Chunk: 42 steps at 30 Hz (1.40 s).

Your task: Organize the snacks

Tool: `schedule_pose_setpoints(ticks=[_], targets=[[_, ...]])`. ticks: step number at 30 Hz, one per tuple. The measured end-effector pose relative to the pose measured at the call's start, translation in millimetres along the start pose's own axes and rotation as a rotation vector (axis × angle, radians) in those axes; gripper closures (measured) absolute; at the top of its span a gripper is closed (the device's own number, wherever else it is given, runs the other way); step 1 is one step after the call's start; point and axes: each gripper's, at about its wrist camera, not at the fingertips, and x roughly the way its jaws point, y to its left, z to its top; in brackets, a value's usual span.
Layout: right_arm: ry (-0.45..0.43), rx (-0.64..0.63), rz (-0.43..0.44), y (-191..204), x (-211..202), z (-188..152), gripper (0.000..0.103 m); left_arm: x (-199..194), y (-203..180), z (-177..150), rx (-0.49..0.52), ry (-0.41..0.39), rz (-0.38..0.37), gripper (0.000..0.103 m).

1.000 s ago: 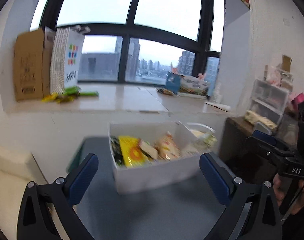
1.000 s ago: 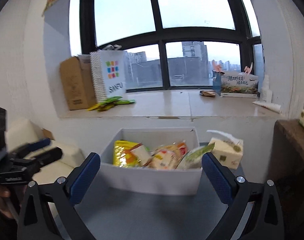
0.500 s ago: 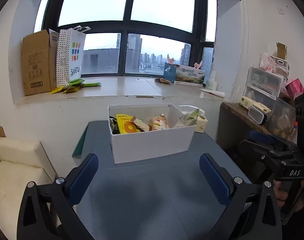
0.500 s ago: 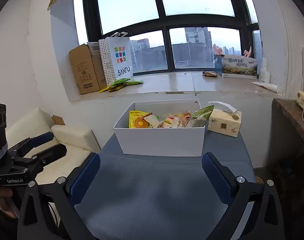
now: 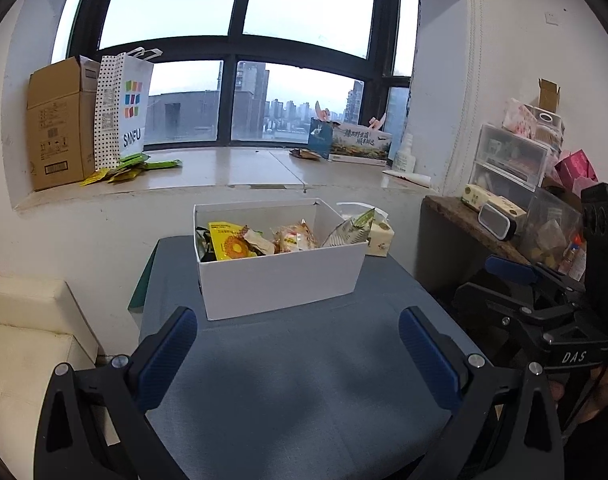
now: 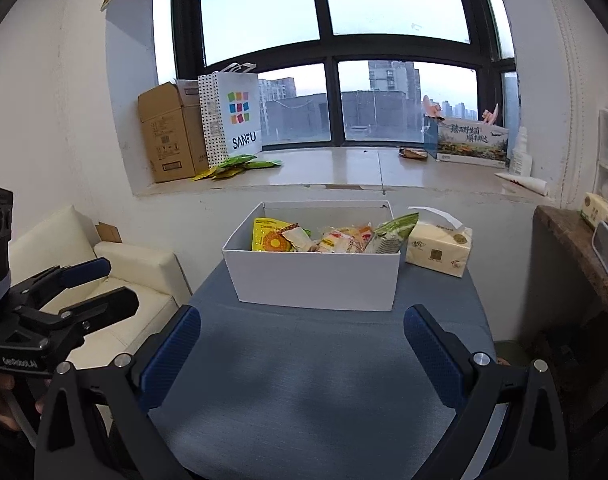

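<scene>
A white box (image 5: 282, 276) stands at the far end of the blue-grey table (image 5: 304, 380); it also shows in the right wrist view (image 6: 316, 280). It holds several snack packets, among them a yellow one (image 5: 228, 242) (image 6: 270, 240) and a green-white one (image 5: 352, 230) (image 6: 394, 230). My left gripper (image 5: 298, 354) is open and empty, held back from the box over the table. My right gripper (image 6: 302, 354) is open and empty, also short of the box. Each gripper shows from the side in the other's view.
A tissue pack (image 6: 440, 250) lies right of the box. A cream sofa (image 6: 116, 276) stands left of the table. A dark side table (image 5: 476, 224) with clutter stands right. The window sill holds a cardboard box (image 6: 168, 132), a paper bag (image 6: 232, 114) and green packets (image 6: 240, 164).
Both grippers have pulled back and risen away from the box, so it looks smaller and farther. Both stay open and empty.
</scene>
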Motion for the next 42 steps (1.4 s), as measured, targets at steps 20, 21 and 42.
schedule_pose_setpoints(ticks=[20,21,42], targets=[[-0.005,0.0,-0.001,-0.4,-2.0,0.1,0.0,4.0,-1.0,-0.2,-0.012,0.015,-0.013,0.0],[-0.005,0.0,-0.001,-0.4,-2.0,0.0,0.0,3.6,-0.9,-0.3,-0.012,0.013,-0.012,0.0],[0.0,0.0,0.001,1.9,-1.4,-0.9,0.0,5.5,-5.1,-1.5,0.002,0.026,-0.006,0.0]])
